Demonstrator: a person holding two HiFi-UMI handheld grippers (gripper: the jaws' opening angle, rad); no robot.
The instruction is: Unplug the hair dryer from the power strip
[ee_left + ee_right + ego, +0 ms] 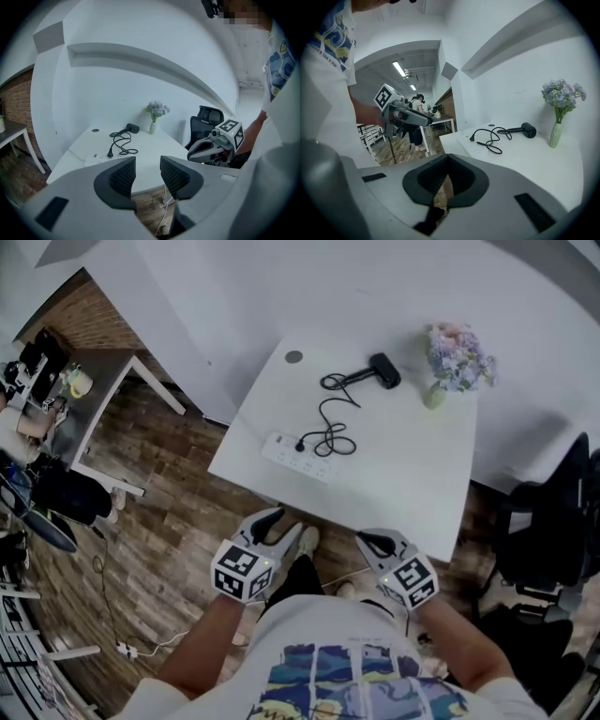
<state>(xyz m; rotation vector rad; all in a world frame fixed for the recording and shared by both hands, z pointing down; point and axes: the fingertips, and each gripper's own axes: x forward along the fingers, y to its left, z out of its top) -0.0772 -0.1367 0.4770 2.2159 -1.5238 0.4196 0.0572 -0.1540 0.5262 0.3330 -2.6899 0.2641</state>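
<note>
Head view. I hold both tools off the near edge of the white tabletop [412, 474], over the wood floor [178, 521]. The left hand-held gripper [278, 525] and the right hand-held gripper [373, 544] are well apart from the power strip [292, 457]. The strip lies near the tabletop's left edge. A black plug [300, 444] sits on top of the strip; I cannot tell if it is fully seated. Its cord [334, 432] loops back to the hair dryer [382, 370], which lies at the far side beside a vase [434, 395] of flowers.

Left gripper view. The jaws are spread, with nothing between them; through the gap I see the tabletop edge and the floor. Strip, plug [110, 153] and dryer [131, 127] lie beyond. My right tool is at the right of the view.

Right gripper view. The jaws are pressed together, pinching nothing. The dryer [528, 130] and its cord [492, 139] rest on the tabletop ahead, with the vase [555, 134] to their right.
</note>
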